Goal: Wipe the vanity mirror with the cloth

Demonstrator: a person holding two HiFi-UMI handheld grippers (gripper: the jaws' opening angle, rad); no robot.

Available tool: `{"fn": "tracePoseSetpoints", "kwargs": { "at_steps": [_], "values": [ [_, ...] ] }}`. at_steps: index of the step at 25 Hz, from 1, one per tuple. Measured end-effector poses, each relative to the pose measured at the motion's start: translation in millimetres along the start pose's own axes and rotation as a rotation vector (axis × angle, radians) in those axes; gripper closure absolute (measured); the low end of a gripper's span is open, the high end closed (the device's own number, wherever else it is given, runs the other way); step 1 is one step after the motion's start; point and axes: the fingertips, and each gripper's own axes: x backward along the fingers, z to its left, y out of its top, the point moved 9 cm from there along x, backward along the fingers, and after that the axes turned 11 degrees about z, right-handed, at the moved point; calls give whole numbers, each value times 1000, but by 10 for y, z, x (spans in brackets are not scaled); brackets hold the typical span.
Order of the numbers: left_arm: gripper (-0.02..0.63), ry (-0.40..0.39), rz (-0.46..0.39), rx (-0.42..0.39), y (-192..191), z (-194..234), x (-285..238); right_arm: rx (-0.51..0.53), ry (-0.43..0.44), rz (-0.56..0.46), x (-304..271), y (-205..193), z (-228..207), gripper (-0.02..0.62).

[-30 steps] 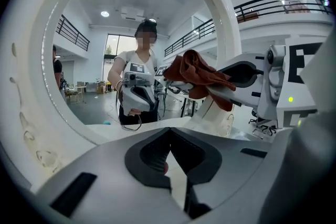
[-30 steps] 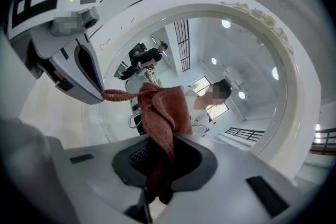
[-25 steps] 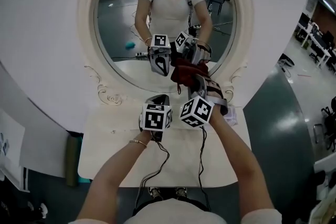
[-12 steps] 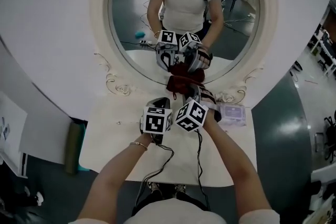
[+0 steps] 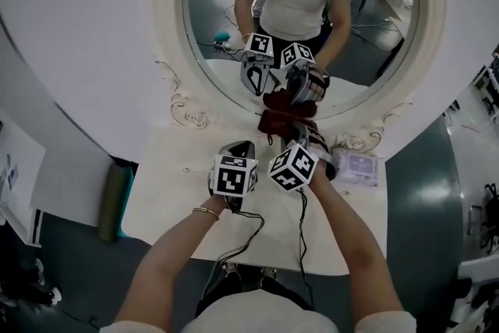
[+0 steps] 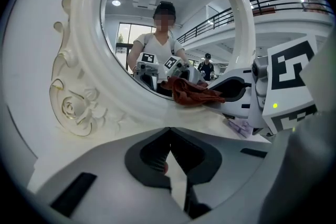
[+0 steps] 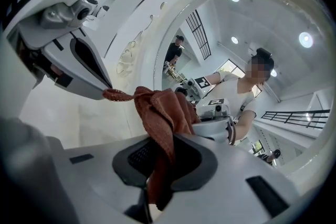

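Right claw (image 7: 160,150) was clamped on the one dark red cloth (image 7: 157,113), the fabric bunched up out of its jaws and hanging down between them. I counted two claws, each with its marker cube, one cloth, one oval mirror (image 5: 234,12) in a white carved frame, and one small clear packet (image 5: 357,166) lying on the white counter (image 5: 179,191) to the right.

From the head view, the cloth (image 5: 282,119) sat at the mirror's lower rim, right where its reflection met it. My left claw (image 5: 234,148) was just beside the right claw (image 5: 300,135), low over the counter and aimed at the frame. In its own view the left claw (image 6: 169,131) had its jaws closed tip to tip with nothing in them, and the cloth (image 6: 189,93) showed ahead at the rim.

One frayed corner of the cloth reached to the left claw's tip; I couldn't tell if they touched. Both forearms stretched forward side by side, a thin bracelet (image 5: 207,212) on the left wrist.
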Motion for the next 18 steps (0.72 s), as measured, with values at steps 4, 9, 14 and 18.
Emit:
{"fn": "tracePoseSetpoints", "kwargs": {
  "at_steps": [4, 9, 14, 18],
  "values": [
    [595, -6, 1, -1, -18, 1, 16, 1, 3, 6, -10, 0, 15, 532],
    [595, -17, 1, -21, -46, -2, 76, 5, 19, 26, -38, 9, 22, 532],
    [595, -23, -2, -33, -70, 6, 146, 32, 29, 65, -72, 34, 36, 532],
    [595, -39, -14, -16, -79, 22, 251, -8, 50, 62, -47, 37, 14, 532]
  ]
}}
